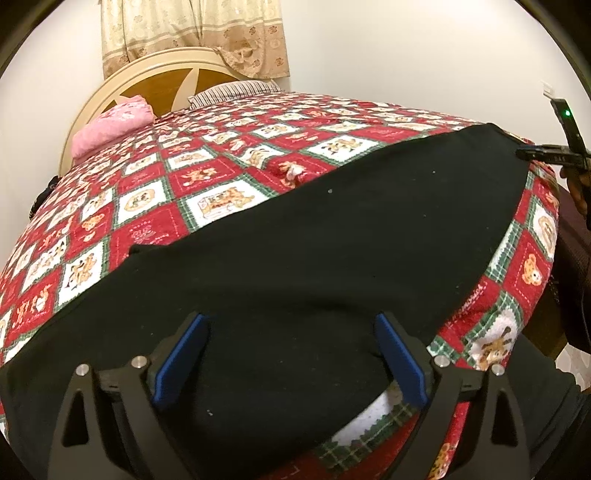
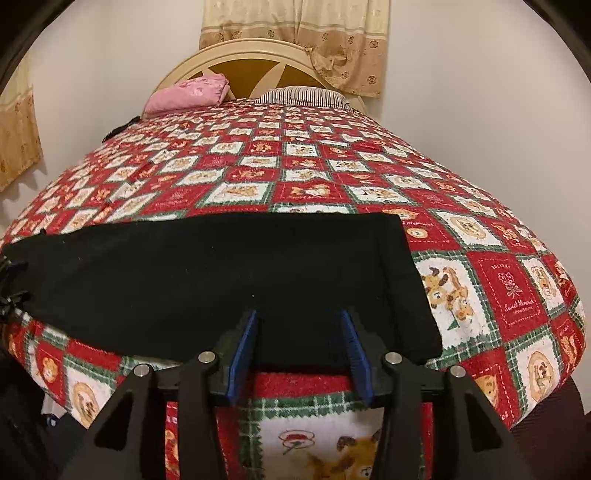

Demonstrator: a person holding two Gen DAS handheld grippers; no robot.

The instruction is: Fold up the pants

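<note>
The black pants lie flat as one long dark band along the near edge of the bed, on the red, white and green patchwork blanket. They look already doubled leg over leg, though the dark cloth hides any seam or layer line, so that is a judgement only.

Your left gripper sits low over the wider end of the band, its blue-padded fingers spread wide with cloth between them but nothing pinched. Your right gripper sits at the other end, where a straight hem edge crosses the blanket; its fingers are likewise spread, straddling the near edge of the cloth and gripping nothing. In the left view the right gripper's tip shows at the far right end of the pants.

The step in hand appears to be the approach for an end grasp, before a lengthwise fold. The next move calls for each gripper to close on its own end, catching every layer and no blanket beneath. The soft pile of the blanket may drag on the cloth, so lift clear before you carry one end over toward the other.

Beyond the pants lie a pink folded cloth and a striped pillow by the headboard, with a curtain behind.
</note>
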